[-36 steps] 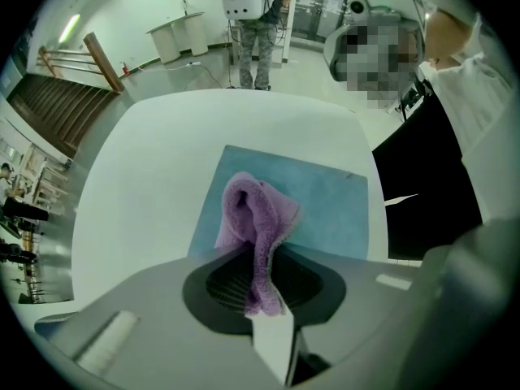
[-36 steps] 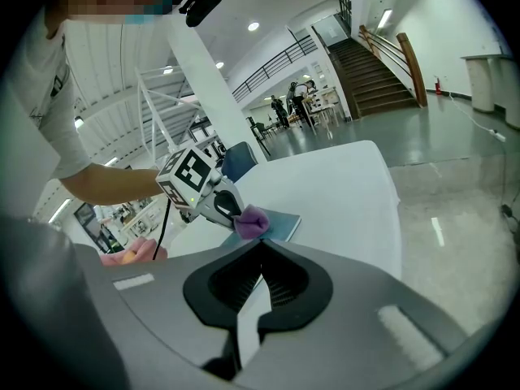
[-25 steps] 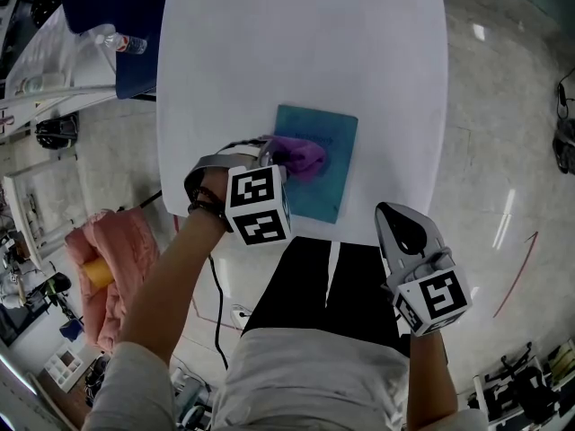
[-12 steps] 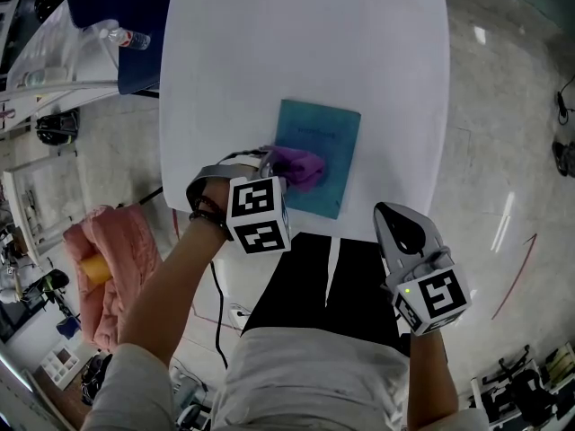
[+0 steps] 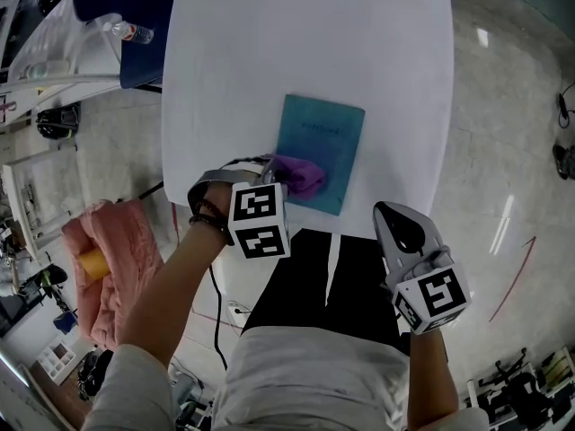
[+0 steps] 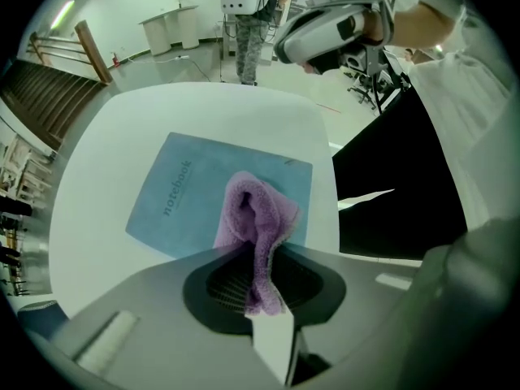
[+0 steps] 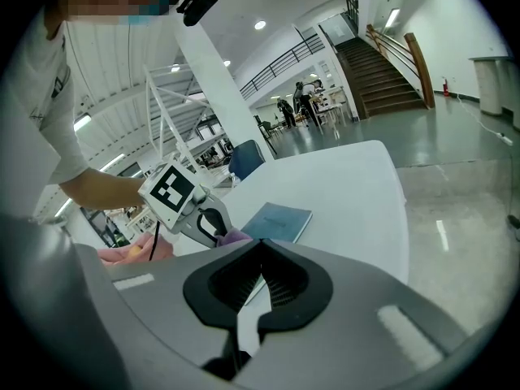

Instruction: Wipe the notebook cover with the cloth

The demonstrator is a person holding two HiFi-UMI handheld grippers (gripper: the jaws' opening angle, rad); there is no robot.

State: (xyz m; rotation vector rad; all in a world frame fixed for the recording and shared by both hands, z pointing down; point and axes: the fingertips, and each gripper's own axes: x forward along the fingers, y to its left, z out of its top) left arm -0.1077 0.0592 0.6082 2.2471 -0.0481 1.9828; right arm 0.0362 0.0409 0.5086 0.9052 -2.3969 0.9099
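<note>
Two hand-held grippers are in view, and only the left gripper (image 5: 272, 171) is working. Its jaws are clamped on a purple cloth (image 6: 256, 218), and the loose bunch of that cloth presses on a teal notebook (image 5: 322, 142) that lies flat on a white table (image 5: 305, 34). From this gripper the notebook sits directly ahead of the jaws and spreads mostly to their left. Its long axis runs roughly crosswise to the way the jaws point. The end printed with the word "notebook" is off to the left, and that print runs along the short side. The cloth rests on the part of the cover nearest the jaws, close to one edge, so most of the cover lies leftward and ahead of it. A wiping stroke would probably need to sweep that way along the long axis. The right gripper (image 5: 402, 223) has its jaws together with nothing between them. It hangs off the table's near edge, over the person's lap, well apart from the notebook and farther from it than the left one.
</note>
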